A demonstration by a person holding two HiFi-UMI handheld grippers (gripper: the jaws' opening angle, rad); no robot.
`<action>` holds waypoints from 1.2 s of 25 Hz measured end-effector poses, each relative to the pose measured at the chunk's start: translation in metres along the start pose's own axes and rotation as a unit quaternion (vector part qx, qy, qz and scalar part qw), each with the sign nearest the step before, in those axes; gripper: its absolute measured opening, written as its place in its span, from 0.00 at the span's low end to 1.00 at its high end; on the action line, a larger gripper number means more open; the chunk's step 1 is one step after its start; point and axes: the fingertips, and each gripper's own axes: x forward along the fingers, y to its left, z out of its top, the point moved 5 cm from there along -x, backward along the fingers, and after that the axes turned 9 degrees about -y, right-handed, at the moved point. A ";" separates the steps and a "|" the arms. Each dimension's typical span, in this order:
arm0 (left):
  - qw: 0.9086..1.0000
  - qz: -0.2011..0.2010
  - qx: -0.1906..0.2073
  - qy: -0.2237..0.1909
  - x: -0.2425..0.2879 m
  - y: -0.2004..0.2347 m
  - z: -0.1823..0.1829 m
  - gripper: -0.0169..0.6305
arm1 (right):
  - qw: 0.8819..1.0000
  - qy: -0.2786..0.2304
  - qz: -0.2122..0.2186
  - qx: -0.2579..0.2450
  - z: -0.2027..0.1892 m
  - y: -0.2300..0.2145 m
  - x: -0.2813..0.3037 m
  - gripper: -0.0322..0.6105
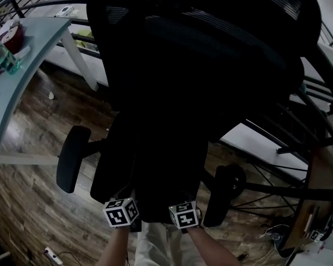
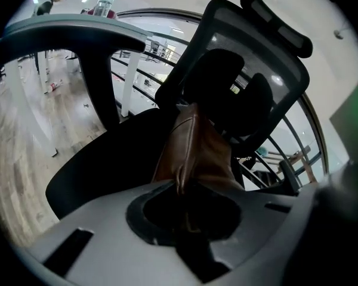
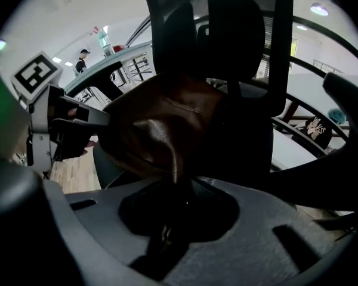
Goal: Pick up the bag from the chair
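A brown leather bag (image 2: pixel 194 151) rests on the seat of a black mesh office chair (image 1: pixel 200 65). My left gripper (image 2: pixel 185 198) is shut on a fold of the bag's near edge. In the right gripper view the same bag (image 3: pixel 161 130) bulges ahead, and my right gripper (image 3: pixel 176 198) is shut on another pinched fold of it. The left gripper's body (image 3: pixel 53 130) shows beside the bag at the left there. In the head view only the two marker cubes (image 1: pixel 121 212) (image 1: pixel 184 215) stand out at the seat's front; the bag is lost in the dark.
A pale curved desk (image 1: pixel 22 65) with a green bottle (image 1: pixel 3 54) stands at the left. The chair's armrests (image 1: pixel 72 157) (image 1: pixel 222 195) flank the seat. A wooden table (image 1: pixel 316 204) and cables sit at the right, railings behind, wood floor (image 1: pixel 33 215) below.
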 end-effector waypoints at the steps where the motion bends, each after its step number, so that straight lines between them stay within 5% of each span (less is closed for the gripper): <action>1: 1.000 0.003 0.002 -0.003 -0.005 -0.002 0.002 0.08 | 1.000 -0.002 0.001 0.003 0.001 0.000 -0.005 0.15; 13: 0.999 0.008 0.027 -0.017 -0.067 -0.031 0.011 0.05 | 0.999 -0.045 0.013 0.014 0.035 0.010 -0.067 0.13; 30: 0.998 0.017 -0.012 -0.065 -0.179 -0.075 0.009 0.05 | 0.990 -0.104 0.082 -0.043 0.092 0.031 -0.176 0.12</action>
